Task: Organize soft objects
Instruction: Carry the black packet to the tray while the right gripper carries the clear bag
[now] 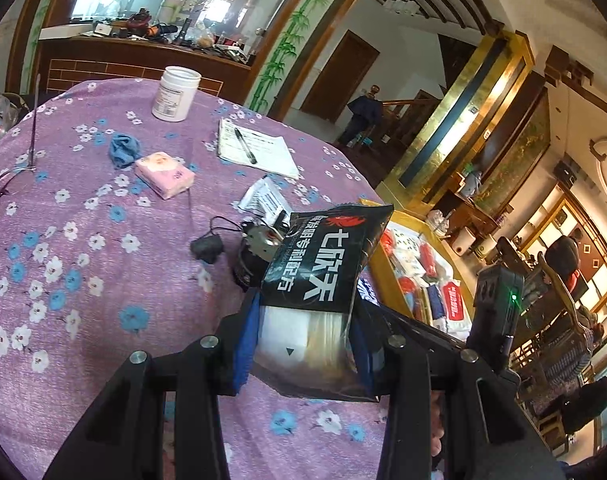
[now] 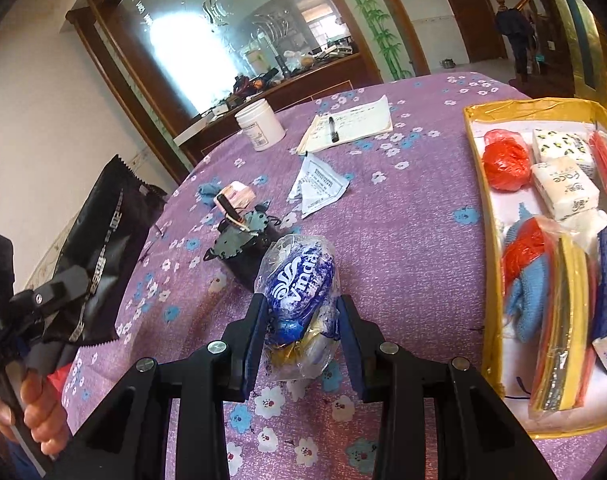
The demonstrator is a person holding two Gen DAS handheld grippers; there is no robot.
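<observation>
A glossy black packet (image 1: 323, 276) is clamped in the left gripper (image 1: 303, 344) above the counter (image 1: 83, 280), and a crinkly Vinda tissue pack (image 2: 299, 296) is pinched in the right gripper's (image 2: 301, 340) jaws. Both should be carried level to the yellow tray (image 2: 479, 216) and released gently.
</observation>
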